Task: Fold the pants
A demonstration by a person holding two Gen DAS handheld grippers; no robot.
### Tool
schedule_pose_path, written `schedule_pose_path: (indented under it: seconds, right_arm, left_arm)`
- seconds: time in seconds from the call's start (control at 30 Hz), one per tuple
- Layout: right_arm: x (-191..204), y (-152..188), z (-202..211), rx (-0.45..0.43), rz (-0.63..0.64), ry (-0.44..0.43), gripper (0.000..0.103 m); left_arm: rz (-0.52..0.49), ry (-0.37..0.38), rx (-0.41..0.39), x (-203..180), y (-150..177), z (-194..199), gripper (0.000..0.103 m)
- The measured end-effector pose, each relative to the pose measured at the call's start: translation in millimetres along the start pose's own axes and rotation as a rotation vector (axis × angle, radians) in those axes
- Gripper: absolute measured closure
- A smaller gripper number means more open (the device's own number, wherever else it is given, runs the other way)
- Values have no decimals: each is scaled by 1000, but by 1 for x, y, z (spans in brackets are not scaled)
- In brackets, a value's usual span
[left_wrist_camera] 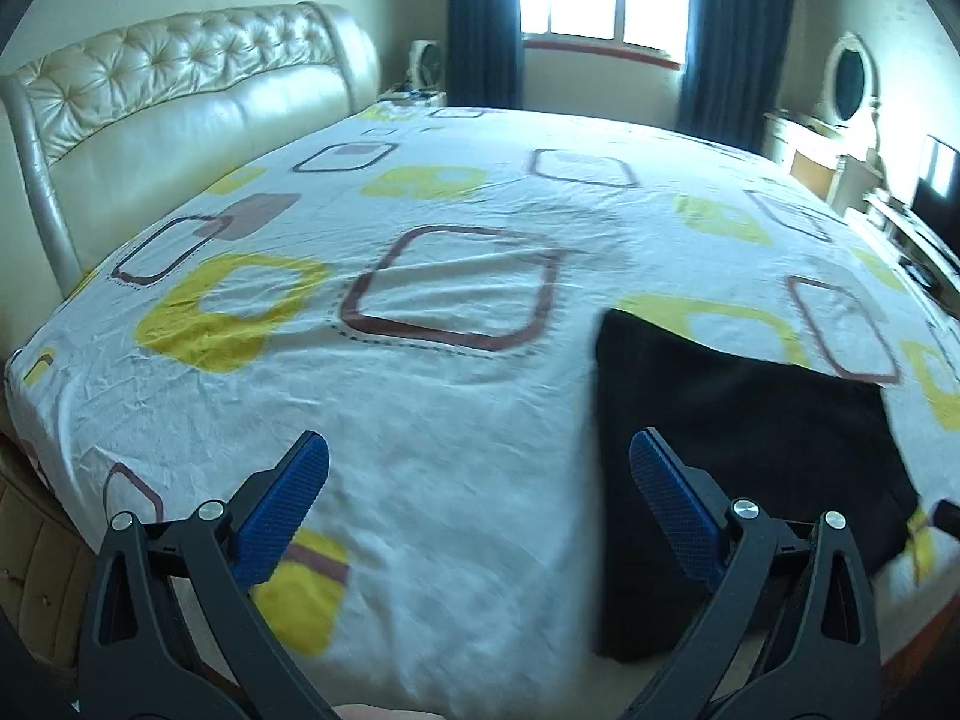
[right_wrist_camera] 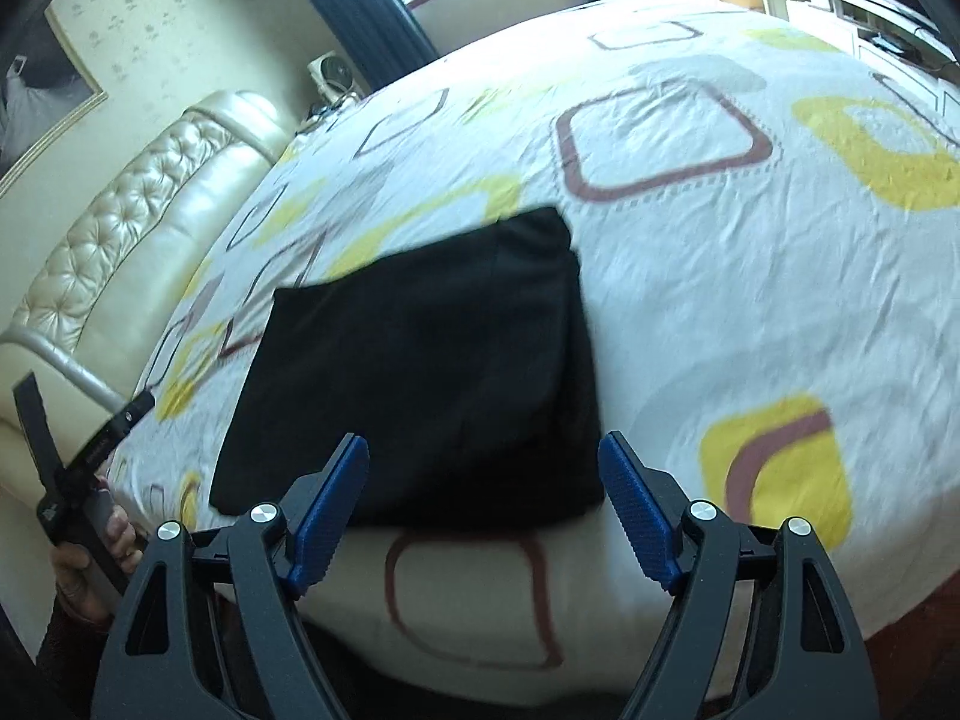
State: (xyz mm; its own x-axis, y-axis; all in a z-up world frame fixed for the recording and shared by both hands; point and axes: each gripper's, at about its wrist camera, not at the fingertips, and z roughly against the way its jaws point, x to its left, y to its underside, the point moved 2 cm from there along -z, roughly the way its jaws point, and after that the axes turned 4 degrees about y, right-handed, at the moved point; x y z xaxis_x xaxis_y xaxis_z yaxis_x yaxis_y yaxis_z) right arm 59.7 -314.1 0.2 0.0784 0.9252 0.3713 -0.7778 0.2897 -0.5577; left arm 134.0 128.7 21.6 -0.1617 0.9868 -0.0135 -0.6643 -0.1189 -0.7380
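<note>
Pants (right_wrist_camera: 414, 372) lay folded into a black rectangle near the bed (right_wrist_camera: 750, 276) edge; left gripper (left_wrist_camera: 479, 501) and right gripper (right_wrist_camera: 483, 504) hung spread, empty. Folding looked finished; withdrawal likely next.

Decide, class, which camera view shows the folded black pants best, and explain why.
The right wrist view: the black pants lie whole and centred on the bed sheet, every edge visible. The left wrist view shows them off to the right, partly behind a gripper finger.
</note>
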Motion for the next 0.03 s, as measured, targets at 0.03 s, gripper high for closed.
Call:
schedule_pose_path:
  seconds: [0.03]
  right_arm:
    - [-6,-23,-7,-35,-3,24,22]
  left_arm:
    - [20,-39,19,16,-10,-24,2]
